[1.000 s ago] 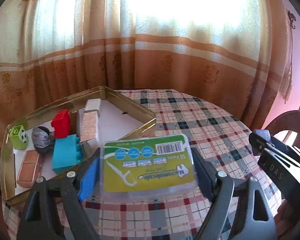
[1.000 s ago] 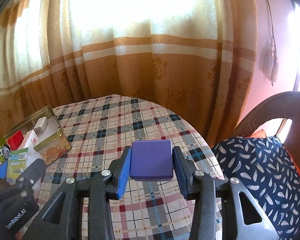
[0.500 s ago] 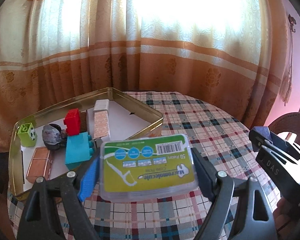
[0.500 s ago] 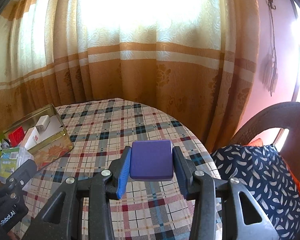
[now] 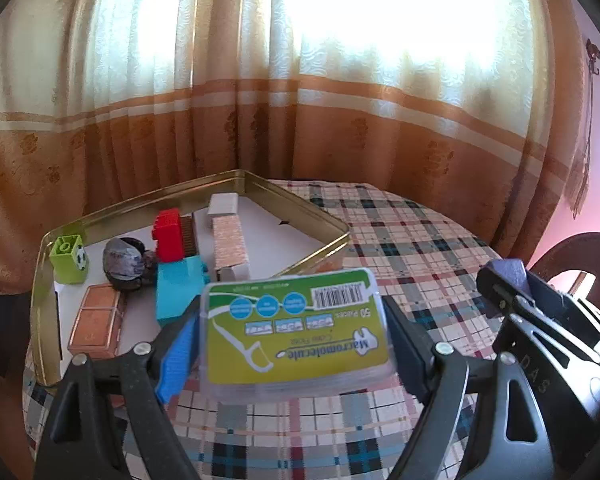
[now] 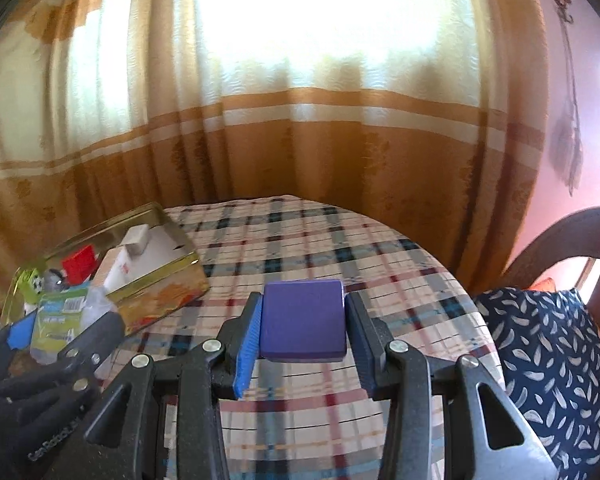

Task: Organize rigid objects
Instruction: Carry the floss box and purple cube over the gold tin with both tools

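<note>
While both grippers are loaded, a carry toward the tin is judged to be the step in hand, with nothing yet set down. Nearest in the left wrist view, the left gripper (image 5: 296,332) is seen clamped on a floss box (image 5: 298,330), which is held flat between the pads, its green label up and its print upside down to the camera. It is carried clear of the tablecloth (image 5: 400,240), just short of the tin's near edge. Nearest in the right wrist view, the right gripper (image 6: 302,322) is seen clamped on a purple block (image 6: 303,320), held level above the cloth and well apart from the tin.

Beyond the floss box lies the tin (image 5: 300,210), open and gold-walled, at the left side of the table. Its near part is crowded: a teal brick (image 5: 178,290), a red brick (image 5: 168,236), a green cube (image 5: 69,258), a grey lump (image 5: 124,262), a brown case (image 5: 96,322) and a long pink-topped box (image 5: 230,246). Its far right part is seen bare and white.

For the next move, the floss box would need to be taken over the wall and lowered onto that bare floor before the pads are parted. The purple block is judged to follow. A knock against the bricks is the risk.

Farthest off, a curtain (image 5: 300,100) is seen.
</note>
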### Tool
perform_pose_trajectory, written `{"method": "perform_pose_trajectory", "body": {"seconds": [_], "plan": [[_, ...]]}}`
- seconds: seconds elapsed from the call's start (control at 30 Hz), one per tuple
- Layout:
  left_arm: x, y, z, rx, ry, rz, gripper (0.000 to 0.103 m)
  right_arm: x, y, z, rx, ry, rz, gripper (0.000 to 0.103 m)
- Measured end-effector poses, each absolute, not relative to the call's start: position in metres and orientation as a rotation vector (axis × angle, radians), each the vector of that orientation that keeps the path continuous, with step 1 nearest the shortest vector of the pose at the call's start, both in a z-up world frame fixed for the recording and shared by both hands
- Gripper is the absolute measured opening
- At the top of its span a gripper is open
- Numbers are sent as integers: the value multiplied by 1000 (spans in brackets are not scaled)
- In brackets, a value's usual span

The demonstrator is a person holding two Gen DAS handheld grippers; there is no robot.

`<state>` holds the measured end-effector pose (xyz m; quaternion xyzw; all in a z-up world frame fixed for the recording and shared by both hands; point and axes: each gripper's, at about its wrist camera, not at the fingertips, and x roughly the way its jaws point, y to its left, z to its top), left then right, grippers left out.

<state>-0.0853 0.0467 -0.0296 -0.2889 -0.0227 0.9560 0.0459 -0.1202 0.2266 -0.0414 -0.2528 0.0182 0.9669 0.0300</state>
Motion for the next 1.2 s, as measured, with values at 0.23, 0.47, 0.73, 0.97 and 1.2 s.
{"method": "perform_pose_trajectory", "body": {"seconds": [0.23, 0.47, 0.73, 0.97, 1.2], "plan": [[-86, 35, -30, -885, -97, 2941, 84, -118, 224, -40, -760, 70, 2993, 44], [-87, 27, -28, -880, -94, 2963, 84, -118, 214, -39, -764, 92, 3026, 44], [-89, 17, -24, -881, -117, 2980, 84, -120, 199, -37, -768, 81, 3065, 44], [-90, 7, -20, -870, -131, 2998, 84, -123, 189, -37, -778, 89, 3085, 44], [-91, -1, -15, -870, -155, 3012, 84, -125, 183, -24, -744, 112, 3116, 44]]}}
